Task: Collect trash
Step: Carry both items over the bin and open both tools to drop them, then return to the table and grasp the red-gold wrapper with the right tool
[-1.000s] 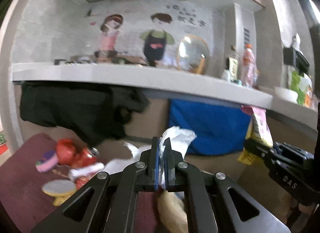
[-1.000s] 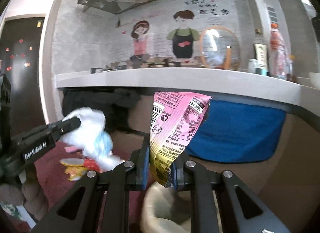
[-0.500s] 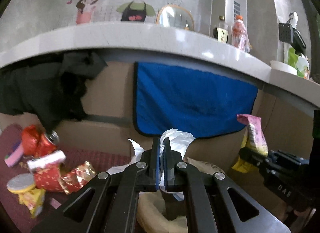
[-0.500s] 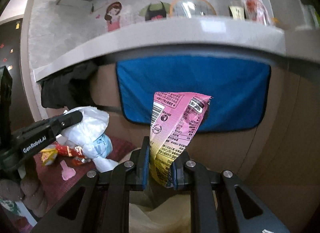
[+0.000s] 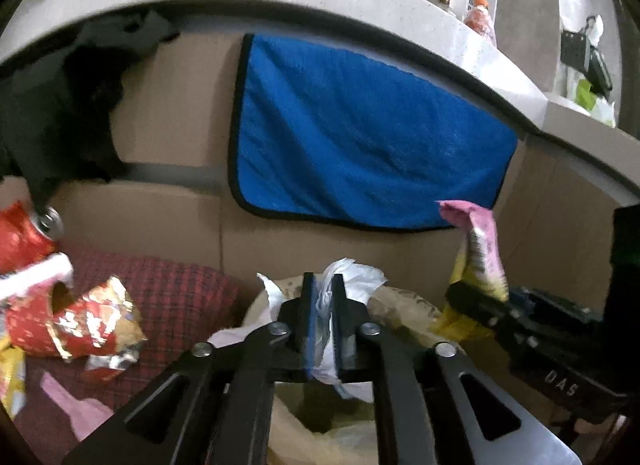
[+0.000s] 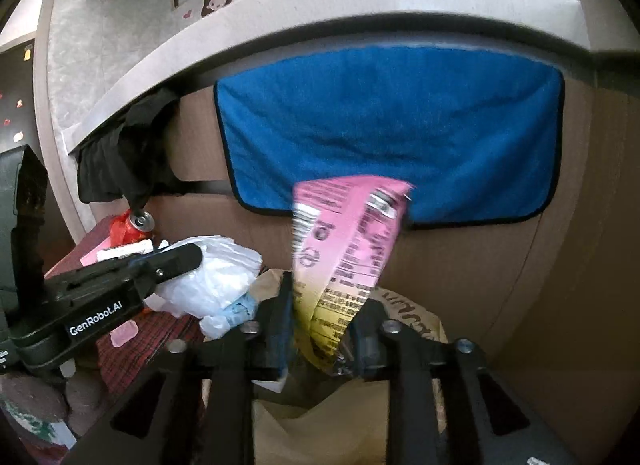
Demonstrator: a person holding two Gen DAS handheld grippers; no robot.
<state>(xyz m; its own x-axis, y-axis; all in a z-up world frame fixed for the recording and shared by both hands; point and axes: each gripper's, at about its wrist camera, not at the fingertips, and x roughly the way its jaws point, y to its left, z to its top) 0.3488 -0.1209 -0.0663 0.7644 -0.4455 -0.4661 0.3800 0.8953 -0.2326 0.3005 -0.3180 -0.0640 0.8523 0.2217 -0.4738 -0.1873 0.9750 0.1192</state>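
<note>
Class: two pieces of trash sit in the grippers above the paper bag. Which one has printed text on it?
The pink snack wrapper between the right gripper's opening jaws carries black print and a barcode. The crumpled white plastic bag in the left gripper is unprinted.

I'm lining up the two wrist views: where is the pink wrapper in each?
Left wrist: pink wrapper at right, in the right gripper.
Right wrist: wrapper at centre, between the opening jaws.
Shared landmark: blue towel behind it.

Fluffy blue cloth towel (image 5: 360, 137), glossy pink plastic wrapper (image 6: 348, 249), crinkled white plastic bag (image 6: 212, 281), shiny foil wrapper (image 5: 80, 325).
</note>
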